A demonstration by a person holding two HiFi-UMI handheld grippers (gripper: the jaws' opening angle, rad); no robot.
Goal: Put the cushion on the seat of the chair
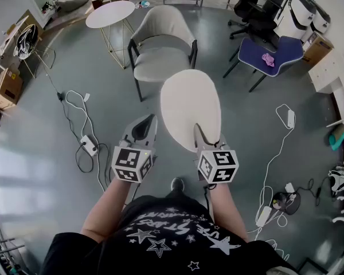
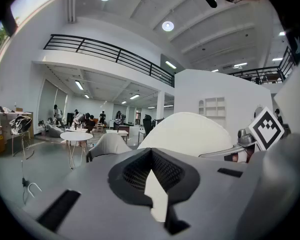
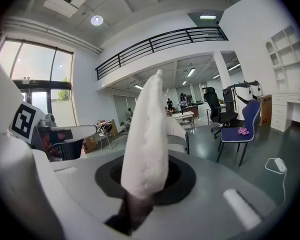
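A white oval cushion [image 1: 190,109] sticks out ahead of my right gripper [image 1: 205,137], which is shut on its near edge. In the right gripper view the cushion [image 3: 147,134] rises edge-on out of the right gripper [image 3: 140,184]. The grey armchair [image 1: 160,62] stands further ahead on the floor, its seat bare, with the cushion's far end close to its front edge in the head view. My left gripper [image 1: 142,125] hangs to the left of the cushion, shut with nothing in it. In the left gripper view, the cushion [image 2: 190,134] and the chair [image 2: 107,145] lie beyond the left gripper [image 2: 152,179].
A round white table [image 1: 110,14] stands left of the armchair. A blue chair [image 1: 272,53] with a pink thing on it and a black office chair [image 1: 255,10] are at the right. Cables and power strips [image 1: 83,142] lie on the floor on both sides.
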